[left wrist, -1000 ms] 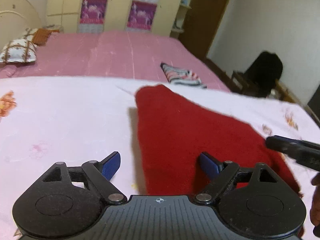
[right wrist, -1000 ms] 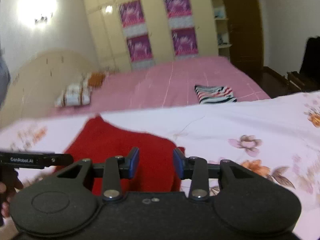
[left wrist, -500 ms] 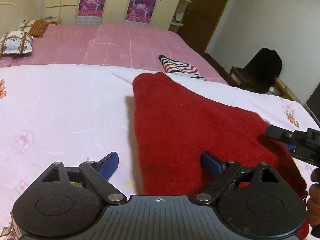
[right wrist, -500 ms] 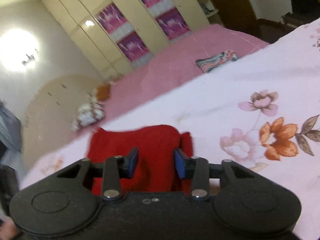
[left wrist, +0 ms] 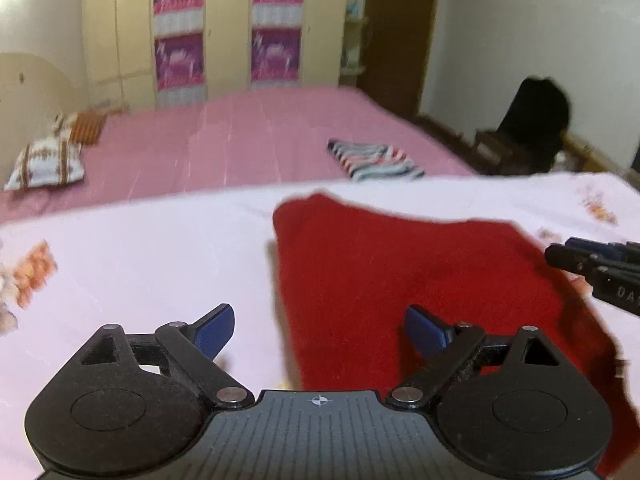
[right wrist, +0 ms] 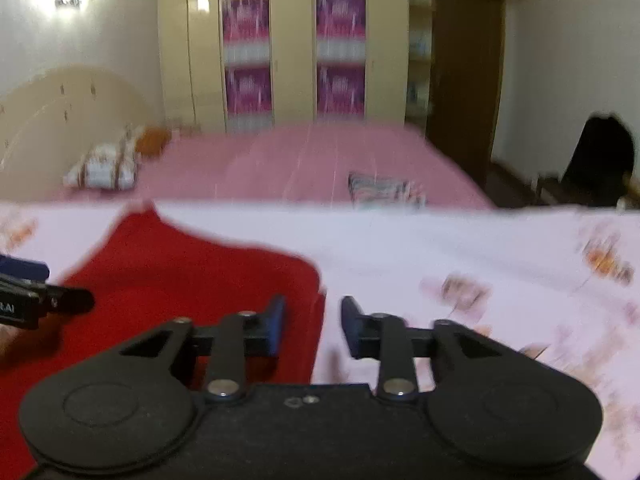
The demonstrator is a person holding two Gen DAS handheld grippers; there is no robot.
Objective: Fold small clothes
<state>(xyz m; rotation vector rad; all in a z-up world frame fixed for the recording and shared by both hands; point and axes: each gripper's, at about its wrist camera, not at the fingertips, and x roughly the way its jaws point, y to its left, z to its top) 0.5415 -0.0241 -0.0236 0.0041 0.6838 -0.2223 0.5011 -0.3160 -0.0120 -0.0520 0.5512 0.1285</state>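
A red fleece garment (left wrist: 408, 276) lies flat on a white flowered sheet (left wrist: 132, 256); it also shows in the right wrist view (right wrist: 176, 280). My left gripper (left wrist: 318, 330) is open and empty, its jaws wide apart over the garment's near left edge. My right gripper (right wrist: 313, 326) is open and empty, held over the garment's right edge where it meets the sheet (right wrist: 460, 256). Each gripper's tip shows in the other's view: the right one (left wrist: 592, 268), the left one (right wrist: 40, 300).
A folded striped garment (left wrist: 374, 160) lies on the pink bedspread (left wrist: 240, 140) beyond the sheet. Pillows (left wrist: 48, 160) sit at the far left by the headboard. A dark chair (left wrist: 532, 128) stands at the right wall. Wardrobes line the back.
Both grippers have tilted up and pulled back a little, so more of the room shows. The right gripper's jaws have opened slightly wider. The red garment has not moved.
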